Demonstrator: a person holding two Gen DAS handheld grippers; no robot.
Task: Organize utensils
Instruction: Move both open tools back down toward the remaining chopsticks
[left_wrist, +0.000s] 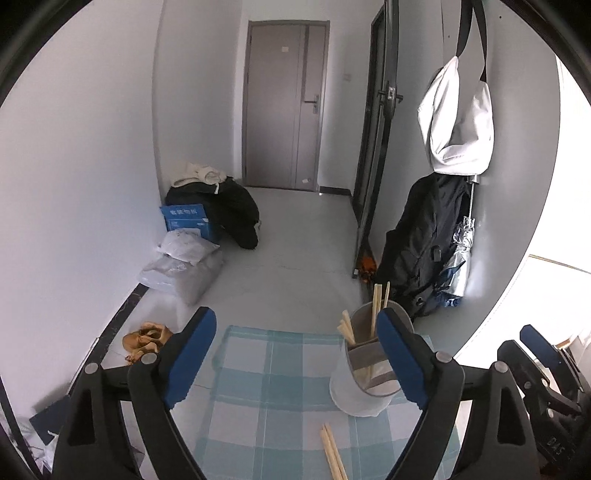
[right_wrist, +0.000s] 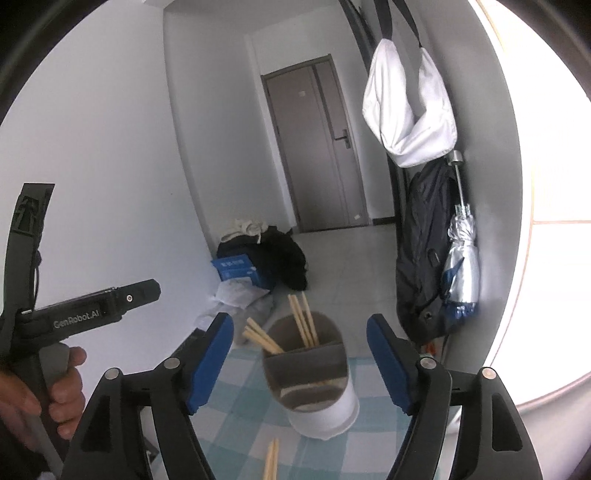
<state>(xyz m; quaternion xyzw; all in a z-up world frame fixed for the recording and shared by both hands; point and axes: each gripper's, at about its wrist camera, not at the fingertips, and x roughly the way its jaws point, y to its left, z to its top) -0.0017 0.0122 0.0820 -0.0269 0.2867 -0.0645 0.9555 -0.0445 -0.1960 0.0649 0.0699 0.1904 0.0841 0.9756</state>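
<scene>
A white and grey utensil holder (left_wrist: 364, 384) (right_wrist: 314, 384) stands on the blue checked cloth (left_wrist: 266, 384) (right_wrist: 240, 417). Several wooden chopsticks (left_wrist: 376, 310) (right_wrist: 304, 321) stick out of its compartments. A loose pair of chopsticks (left_wrist: 332, 454) (right_wrist: 271, 461) lies on the cloth in front of it. My left gripper (left_wrist: 297, 356) is open, the holder just behind its right finger, nothing between the pads. My right gripper (right_wrist: 301, 363) is open in front of the holder, its pads clear of it.
A hand (right_wrist: 55, 391) holds the left gripper's handle at the left of the right wrist view. Past the cloth lie bags and a blue box (left_wrist: 186, 219) by the left wall. A dark backpack (left_wrist: 421, 243) and an umbrella (right_wrist: 461, 266) hang at the right.
</scene>
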